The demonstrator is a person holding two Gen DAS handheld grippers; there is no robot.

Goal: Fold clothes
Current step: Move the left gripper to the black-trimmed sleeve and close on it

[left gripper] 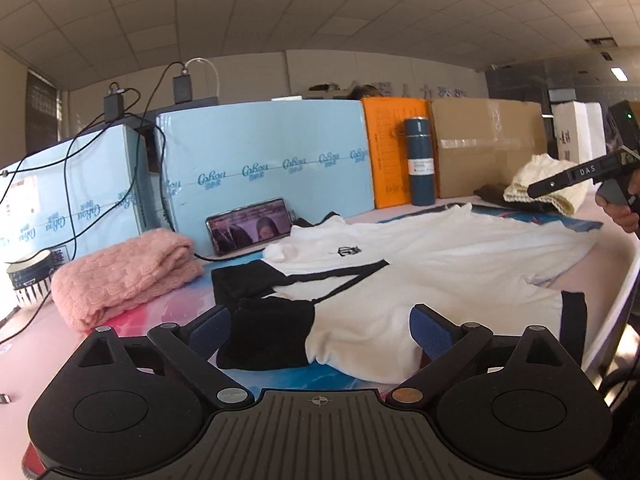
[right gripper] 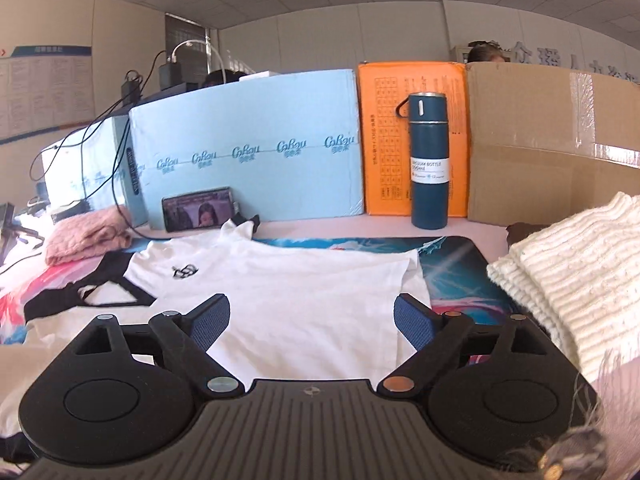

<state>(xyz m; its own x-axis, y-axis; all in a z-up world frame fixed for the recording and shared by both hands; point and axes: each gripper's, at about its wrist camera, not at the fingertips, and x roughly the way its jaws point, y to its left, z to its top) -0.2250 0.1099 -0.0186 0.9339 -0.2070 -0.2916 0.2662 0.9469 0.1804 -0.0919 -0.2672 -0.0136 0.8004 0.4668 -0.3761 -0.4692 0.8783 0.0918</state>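
A white T-shirt (left gripper: 432, 264) with black collar and sleeve trim lies spread on the table; the right wrist view shows the T-shirt (right gripper: 280, 292) with a small black logo. My left gripper (left gripper: 320, 330) is open, hovering just above the black sleeve and white hem with nothing between its blue pads. My right gripper (right gripper: 312, 320) is open over the shirt's lower body, and nothing is held. In the left wrist view the right gripper (left gripper: 560, 182) appears at the far right, held by a hand.
A folded pink sweater (left gripper: 124, 276) lies at the left, a cream knit (right gripper: 568, 280) at the right. A phone (left gripper: 248, 226) leans on light blue boxes (left gripper: 260, 160). A dark blue flask (right gripper: 429, 160), an orange box and a cardboard box (right gripper: 552, 144) line the back. Cables hang at the left.
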